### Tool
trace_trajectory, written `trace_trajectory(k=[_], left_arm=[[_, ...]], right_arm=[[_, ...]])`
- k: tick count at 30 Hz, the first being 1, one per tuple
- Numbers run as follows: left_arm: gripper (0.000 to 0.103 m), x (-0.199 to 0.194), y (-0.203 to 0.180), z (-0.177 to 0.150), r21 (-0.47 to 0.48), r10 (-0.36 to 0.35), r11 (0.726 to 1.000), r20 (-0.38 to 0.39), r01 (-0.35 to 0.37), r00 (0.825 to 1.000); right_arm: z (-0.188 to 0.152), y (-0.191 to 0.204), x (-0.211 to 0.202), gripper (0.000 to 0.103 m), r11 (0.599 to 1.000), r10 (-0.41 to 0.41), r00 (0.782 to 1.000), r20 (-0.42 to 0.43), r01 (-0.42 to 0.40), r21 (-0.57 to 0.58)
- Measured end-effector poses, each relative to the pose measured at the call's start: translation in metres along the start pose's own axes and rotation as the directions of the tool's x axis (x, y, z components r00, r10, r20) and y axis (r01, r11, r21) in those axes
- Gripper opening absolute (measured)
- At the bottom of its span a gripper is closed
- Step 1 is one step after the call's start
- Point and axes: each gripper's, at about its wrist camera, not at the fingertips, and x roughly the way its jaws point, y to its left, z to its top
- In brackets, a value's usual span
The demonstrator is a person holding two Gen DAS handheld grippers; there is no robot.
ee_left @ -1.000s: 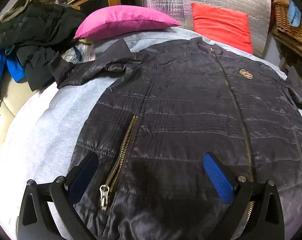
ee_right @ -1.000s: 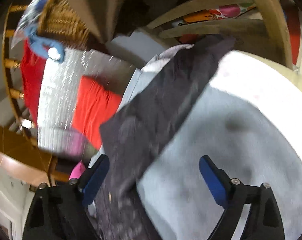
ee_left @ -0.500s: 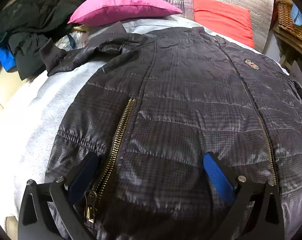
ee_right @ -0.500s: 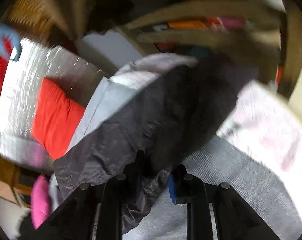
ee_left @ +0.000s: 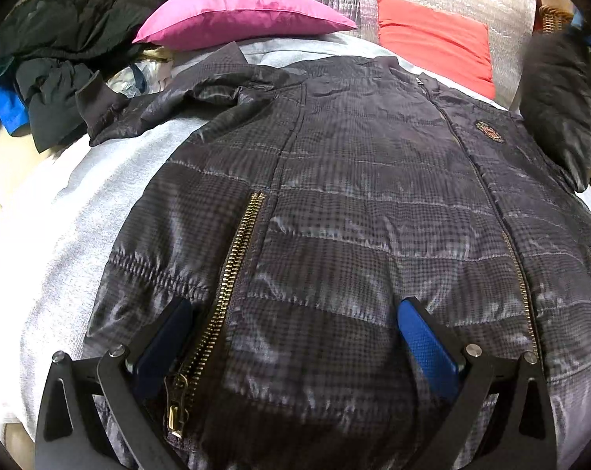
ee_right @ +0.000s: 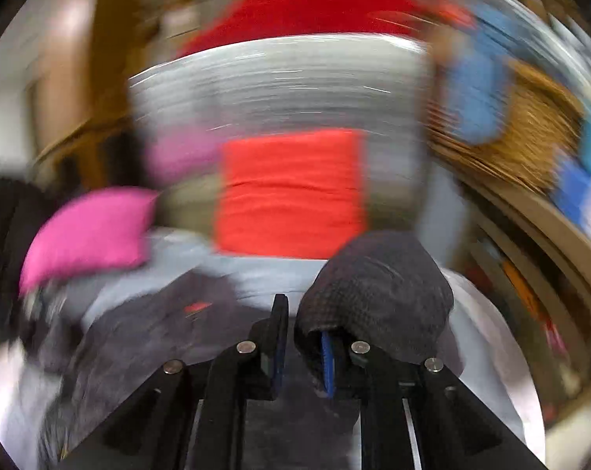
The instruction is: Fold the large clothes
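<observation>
On the jacket [ee_left: 334, 203] chest, an unreadable badge [ee_left: 490, 131]; left gripper [ee_left: 291, 337] spread wide, right gripper [ee_right: 303, 346] clenching its sleeve [ee_right: 377, 293]

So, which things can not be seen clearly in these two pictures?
- Right wrist view: motion blur smears the room; the pink pillow and wicker basket lack detail.
- Right wrist view: the sleeve drapes over the right gripper, so the grip itself is hidden.
- Left wrist view: the chest badge is too small to read.
- Left wrist view: the jacket hem is cut off behind the left gripper fingers.
</observation>
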Motion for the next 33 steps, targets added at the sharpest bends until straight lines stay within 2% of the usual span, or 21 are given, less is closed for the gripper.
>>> trace_trajectory(k=[2,3,5,6,7,9,11,14,16,17,18,19,22,25,26,30,33], left_arm=[[0.103,0.0,0.0,0.0,0.001,-0.001,1.0,-0.004,0.001,1.0],[0.103,0.0,0.0,0.001,0.002,-0.002,1.0,-0.007,0.002,1.0],[0.103,0.0,0.0,0.002,0.008,-0.008,1.0,-0.018,0.008,1.0],[0.103,-0.001,0.0,0.002,0.015,-0.013,1.0,-0.025,0.013,1.0],[0.103,-0.002,0.002,0.004,0.023,-0.024,0.999,-0.033,0.025,0.999],[0.103,-0.005,0.007,0.006,0.017,-0.049,0.999,-0.042,0.05,0.998],[0.103,-0.009,0.014,0.011,-0.019,-0.072,0.997,-0.046,0.071,0.996],[0.103,-0.022,0.021,0.028,-0.068,-0.088,0.994,-0.013,0.087,0.996],[0.103,-0.033,0.015,0.044,-0.057,-0.09,0.994,0.032,0.092,0.995],[0.103,-0.037,0.01,0.052,-0.041,-0.092,0.995,0.048,0.094,0.995],[0.103,-0.04,0.003,0.06,-0.018,-0.092,0.995,0.061,0.093,0.994],[0.103,-0.042,-0.013,0.073,0.039,-0.094,0.995,0.078,0.091,0.993],[0.103,-0.045,-0.053,0.1,0.177,-0.084,0.982,0.127,0.061,0.988],[0.103,-0.039,-0.099,0.128,0.282,-0.089,0.959,0.173,0.037,0.981],[0.103,-0.035,-0.112,0.136,0.306,-0.093,0.951,0.179,0.035,0.979],[0.103,-0.002,-0.174,0.167,0.414,-0.111,0.91,0.163,0.035,0.98],[0.103,0.029,-0.212,0.174,0.486,-0.089,0.874,0.135,0.012,0.987]], right_arm=[[-0.021,0.054,0.02,0.018,0.993,0.047,0.998,-0.051,-0.052,-0.108],[-0.042,0.084,0.036,0.02,0.982,0.082,0.989,-0.121,-0.101,-0.159],[-0.08,0.117,0.065,0.039,0.969,0.128,0.959,-0.254,-0.175,-0.172],[-0.094,0.122,0.075,0.077,0.968,0.152,0.945,-0.289,-0.201,-0.149],[-0.106,0.124,0.08,0.088,0.968,0.185,0.932,-0.311,-0.228,-0.107],[-0.118,0.113,0.083,0.088,0.965,0.251,0.911,-0.327,-0.264,0.005],[-0.119,0.092,0.074,0.088,0.946,0.324,0.902,-0.285,-0.305,0.109],[-0.112,0.06,0.05,0.088,0.908,0.397,0.9,-0.183,-0.354,0.225],[-0.106,0.033,0.04,0.09,0.885,0.399,0.91,-0.116,-0.349,0.309],[-0.107,0.015,0.039,0.091,0.86,0.4,0.913,-0.081,-0.343,0.377],[-0.105,0.005,0.037,0.092,0.833,0.41,0.91,-0.057,-0.348,0.43],[-0.109,-0.015,0.042,0.092,0.786,0.427,0.904,-0.027,-0.356,0.506],[-0.127,-0.063,0.06,0.092,0.678,0.42,0.908,0.013,-0.323,0.661],[-0.157,-0.089,0.084,0.092,0.545,0.468,0.883,0.049,-0.332,0.77],[-0.166,-0.093,0.088,0.092,0.506,0.485,0.871,0.08,-0.354,0.786],[-0.188,-0.098,0.094,0.092,0.424,0.515,0.836,0.188,-0.44,0.792],[-0.2,-0.108,0.094,0.092,0.328,0.53,0.796,0.293,-0.511,0.794]])
